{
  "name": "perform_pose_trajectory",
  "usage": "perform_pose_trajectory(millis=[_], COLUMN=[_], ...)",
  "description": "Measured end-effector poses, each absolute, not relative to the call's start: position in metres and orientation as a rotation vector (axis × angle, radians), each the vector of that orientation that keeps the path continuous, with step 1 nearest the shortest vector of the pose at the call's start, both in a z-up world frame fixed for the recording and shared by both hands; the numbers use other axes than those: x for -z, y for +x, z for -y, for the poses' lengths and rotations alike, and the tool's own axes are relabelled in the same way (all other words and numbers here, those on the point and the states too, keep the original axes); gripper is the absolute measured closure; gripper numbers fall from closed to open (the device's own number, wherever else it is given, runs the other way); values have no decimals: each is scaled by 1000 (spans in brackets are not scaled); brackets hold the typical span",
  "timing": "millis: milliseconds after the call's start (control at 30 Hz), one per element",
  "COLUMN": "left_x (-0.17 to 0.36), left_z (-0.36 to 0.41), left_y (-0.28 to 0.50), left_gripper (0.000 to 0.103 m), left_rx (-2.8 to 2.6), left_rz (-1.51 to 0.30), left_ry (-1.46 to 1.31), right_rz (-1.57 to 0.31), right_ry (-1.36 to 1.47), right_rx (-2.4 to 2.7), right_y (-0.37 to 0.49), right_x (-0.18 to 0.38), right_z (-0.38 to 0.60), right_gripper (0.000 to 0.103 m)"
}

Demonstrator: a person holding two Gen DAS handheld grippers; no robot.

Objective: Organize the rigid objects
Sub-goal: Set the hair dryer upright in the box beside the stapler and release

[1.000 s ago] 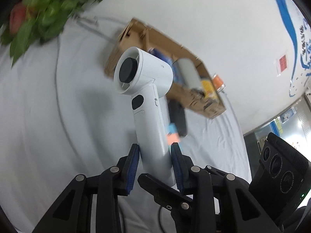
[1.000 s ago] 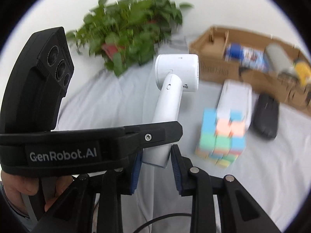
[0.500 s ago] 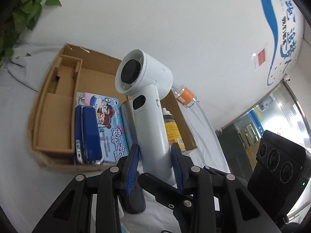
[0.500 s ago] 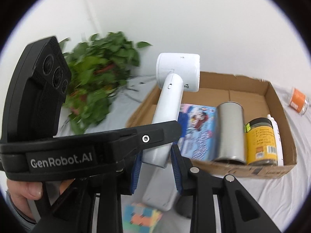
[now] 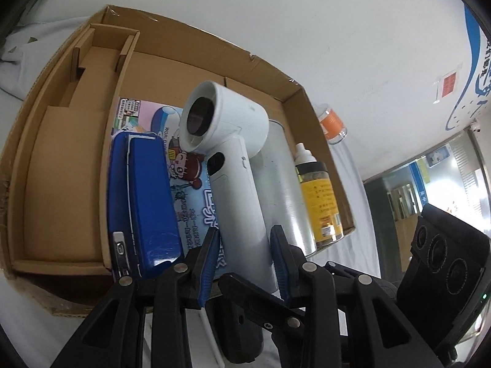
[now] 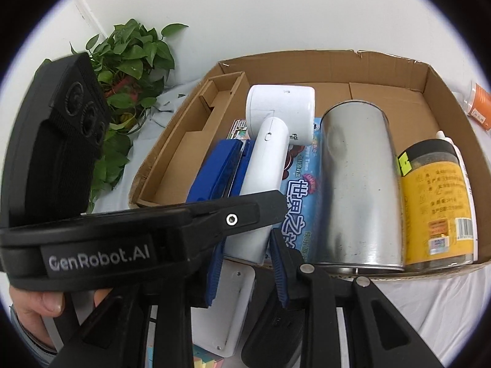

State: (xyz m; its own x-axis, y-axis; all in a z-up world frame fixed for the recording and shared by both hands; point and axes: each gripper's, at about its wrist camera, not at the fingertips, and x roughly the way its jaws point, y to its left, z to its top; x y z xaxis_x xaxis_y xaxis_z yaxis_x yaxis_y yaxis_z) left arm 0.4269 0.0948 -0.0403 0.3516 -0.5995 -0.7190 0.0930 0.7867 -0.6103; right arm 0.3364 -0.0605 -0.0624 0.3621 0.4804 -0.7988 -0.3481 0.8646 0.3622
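A white hair dryer (image 5: pixel 233 190) (image 6: pixel 270 159) hangs head-up over the open cardboard box (image 5: pixel 172 24) (image 6: pixel 307 58), above the things lying in it. Both grippers grip its handle. My left gripper (image 5: pixel 245 260) has its blue pads against the handle's sides, and its jaws are starting to open. My right gripper (image 6: pixel 245 263) is shut on the handle's lower end, just under the left gripper's finger, which crosses the right wrist view. In the box lie a blue case (image 5: pixel 144 202) (image 6: pixel 221 168), a picture box (image 5: pixel 187 184) (image 6: pixel 300 196) and a metal can (image 5: pixel 285 190) (image 6: pixel 356 184).
A yellow-labelled jar (image 6: pixel 435 199) and a white bottle (image 5: pixel 303 153) fill the box's right end; its left compartments are bare cardboard. An orange-labelled container (image 5: pixel 333 124) lies outside by the wall. A plant (image 6: pixel 129 61) stands left. A white box (image 6: pixel 227 312) and coloured cube (image 6: pixel 208 360) lie below.
Both grippers have carried the hair dryer from the open cloth near the plant and cube to above the cardboard box. The box now fills both views.
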Motion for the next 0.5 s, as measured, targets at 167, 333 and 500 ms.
perform_pose_trajectory(millis=[167, 333, 500], left_x=[37, 30, 14], left_z=[-94, -101, -120], left_y=[419, 403, 377], left_gripper=[66, 66, 66], left_rx=[467, 446, 413], left_rz=[-1122, -1108, -1038], left_ry=[-497, -503, -487], right_rz=[-1069, -1099, -1107], right_ry=[119, 131, 112], right_rx=[-509, -496, -489], right_y=[341, 345, 345], right_x=[64, 72, 76], right_z=[51, 48, 39], right_gripper=[76, 76, 75])
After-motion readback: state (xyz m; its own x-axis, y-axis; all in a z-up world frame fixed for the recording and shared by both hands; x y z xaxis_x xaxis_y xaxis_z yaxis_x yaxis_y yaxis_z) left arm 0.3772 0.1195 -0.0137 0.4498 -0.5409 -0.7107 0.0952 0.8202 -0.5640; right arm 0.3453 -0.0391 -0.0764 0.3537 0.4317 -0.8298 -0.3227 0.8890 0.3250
